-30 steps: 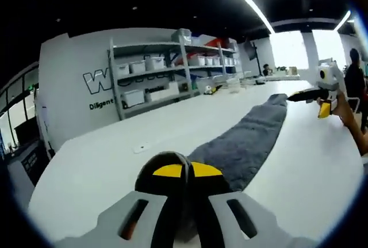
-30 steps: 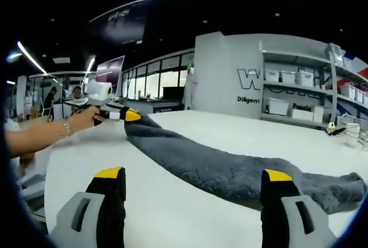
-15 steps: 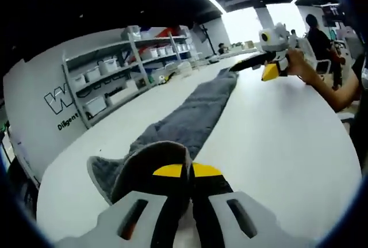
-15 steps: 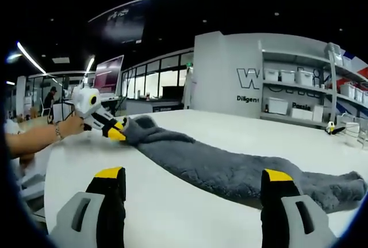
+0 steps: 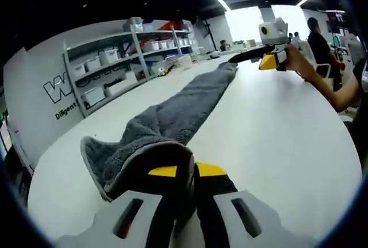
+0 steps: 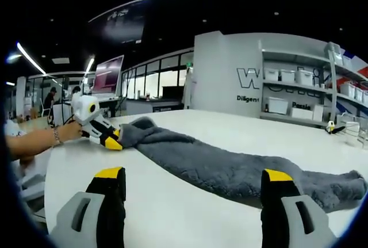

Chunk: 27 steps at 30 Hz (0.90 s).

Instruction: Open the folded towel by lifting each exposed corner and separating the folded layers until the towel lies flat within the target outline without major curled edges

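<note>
The grey towel (image 5: 190,101) lies as a long folded strip along the white desk (image 5: 276,138), its end now lowered from a second ago by my left gripper (image 5: 185,170), fingers pinching it, while my right gripper (image 6: 192,180) hangs spread, so unfolding remains undone.

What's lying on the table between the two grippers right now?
The grey towel, stretched in a long strip from the left gripper toward the right gripper, seen in the right gripper view.

Grey towel (image 6: 230,170) stretched long on table, apparently still folded.
</note>
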Each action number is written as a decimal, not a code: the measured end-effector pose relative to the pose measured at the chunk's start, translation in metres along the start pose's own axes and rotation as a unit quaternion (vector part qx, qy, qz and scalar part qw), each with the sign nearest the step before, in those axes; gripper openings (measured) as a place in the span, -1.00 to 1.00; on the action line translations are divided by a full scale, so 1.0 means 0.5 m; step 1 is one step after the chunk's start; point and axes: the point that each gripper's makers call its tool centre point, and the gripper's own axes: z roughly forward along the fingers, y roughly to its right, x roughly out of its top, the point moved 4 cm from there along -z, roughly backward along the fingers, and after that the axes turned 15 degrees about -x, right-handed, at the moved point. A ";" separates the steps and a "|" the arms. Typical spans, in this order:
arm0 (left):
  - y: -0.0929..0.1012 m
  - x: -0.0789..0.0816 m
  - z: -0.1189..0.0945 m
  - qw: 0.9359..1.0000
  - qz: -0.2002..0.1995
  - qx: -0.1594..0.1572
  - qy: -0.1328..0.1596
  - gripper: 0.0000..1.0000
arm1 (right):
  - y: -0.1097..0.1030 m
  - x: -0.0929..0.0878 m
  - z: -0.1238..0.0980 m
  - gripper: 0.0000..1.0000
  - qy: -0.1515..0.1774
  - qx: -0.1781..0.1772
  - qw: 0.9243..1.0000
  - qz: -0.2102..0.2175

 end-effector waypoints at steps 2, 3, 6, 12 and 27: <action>0.001 0.001 -0.003 1.000 -0.003 0.000 0.002 -0.68 | 0.000 -0.001 0.000 0.99 -0.002 0.000 1.000 -0.001; 0.003 0.002 -0.005 1.000 -0.005 0.000 0.002 -0.59 | -0.001 -0.002 0.000 0.99 -0.002 0.000 1.000 -0.001; 0.004 0.007 -0.017 1.000 -0.012 0.014 0.009 -0.47 | -0.001 -0.001 -0.001 0.99 -0.001 0.001 1.000 -0.001; 0.005 0.022 -0.051 0.998 -0.028 0.038 0.045 -0.24 | -0.002 -0.003 -0.001 0.99 -0.002 0.002 1.000 -0.001; 0.000 0.066 -0.087 0.992 -0.016 0.097 0.074 0.14 | -0.001 -0.006 -0.001 0.99 -0.005 0.000 1.000 0.001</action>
